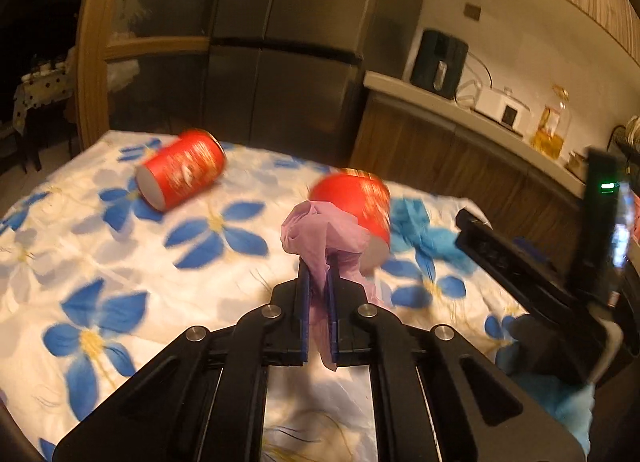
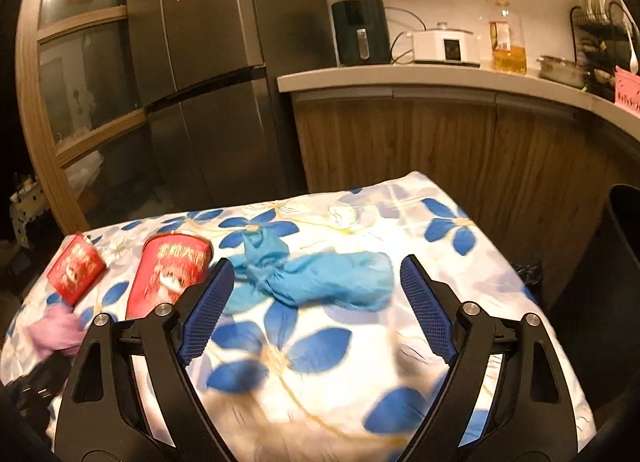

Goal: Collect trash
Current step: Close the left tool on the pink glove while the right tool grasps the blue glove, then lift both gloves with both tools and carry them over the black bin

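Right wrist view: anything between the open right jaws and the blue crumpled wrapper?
Nothing. In the right wrist view only bare floral tablecloth lies between the right gripper and the blue crumpled wrapper, which sits just beyond the open jaws.

Home kitchen. A tall steel multi-door refrigerator (image 2: 208, 74) stands beside a wood-fronted cabinet run with a pale counter (image 2: 440, 76) carrying an air fryer (image 2: 362, 32), a white slow cooker (image 2: 446, 47), a cooking-oil bottle (image 2: 506, 42) and a dish rack (image 2: 600, 22) (plates upright). A flower-print cloth (image 2: 400, 222) covers the tabletop in front.
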{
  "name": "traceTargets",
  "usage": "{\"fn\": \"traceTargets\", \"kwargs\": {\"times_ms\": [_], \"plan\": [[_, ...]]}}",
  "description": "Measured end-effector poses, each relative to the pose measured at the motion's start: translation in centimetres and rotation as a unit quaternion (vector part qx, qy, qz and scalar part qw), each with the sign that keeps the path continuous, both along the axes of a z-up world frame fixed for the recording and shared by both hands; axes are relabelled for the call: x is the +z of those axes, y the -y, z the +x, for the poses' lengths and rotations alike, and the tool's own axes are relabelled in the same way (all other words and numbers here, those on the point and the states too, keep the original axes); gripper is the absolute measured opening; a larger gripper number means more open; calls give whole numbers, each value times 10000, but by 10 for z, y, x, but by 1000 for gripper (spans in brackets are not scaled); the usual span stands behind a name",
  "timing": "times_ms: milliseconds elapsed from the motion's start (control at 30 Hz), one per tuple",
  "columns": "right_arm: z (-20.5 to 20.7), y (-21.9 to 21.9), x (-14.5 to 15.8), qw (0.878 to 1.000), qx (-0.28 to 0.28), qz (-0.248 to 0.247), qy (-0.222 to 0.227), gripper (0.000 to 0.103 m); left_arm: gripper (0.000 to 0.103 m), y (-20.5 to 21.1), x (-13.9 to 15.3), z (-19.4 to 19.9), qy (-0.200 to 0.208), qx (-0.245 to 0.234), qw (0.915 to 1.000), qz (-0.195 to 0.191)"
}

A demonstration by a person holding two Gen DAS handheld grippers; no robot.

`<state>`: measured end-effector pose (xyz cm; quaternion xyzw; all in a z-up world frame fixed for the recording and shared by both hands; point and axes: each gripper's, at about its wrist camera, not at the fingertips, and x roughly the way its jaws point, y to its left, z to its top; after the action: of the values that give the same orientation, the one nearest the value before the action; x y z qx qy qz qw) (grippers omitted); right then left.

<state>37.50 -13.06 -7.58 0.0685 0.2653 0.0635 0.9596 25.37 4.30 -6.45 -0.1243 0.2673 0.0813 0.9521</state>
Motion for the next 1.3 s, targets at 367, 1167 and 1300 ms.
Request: {"fn": "traceTargets", "kwargs": {"times_ms": [367, 1167, 1300], "plan": [[59, -37, -21, 9971, 207, -28, -738, 50, 7, -20, 3, 1, 99, 179, 9998, 2], [-30, 2, 33, 9982, 492, 239, 226, 1, 7, -25, 17, -14, 132, 342, 9993, 103], [-61, 9, 47, 9972, 570, 233, 427, 1, 7, -25, 21, -25, 162, 370, 9991, 101]]}}
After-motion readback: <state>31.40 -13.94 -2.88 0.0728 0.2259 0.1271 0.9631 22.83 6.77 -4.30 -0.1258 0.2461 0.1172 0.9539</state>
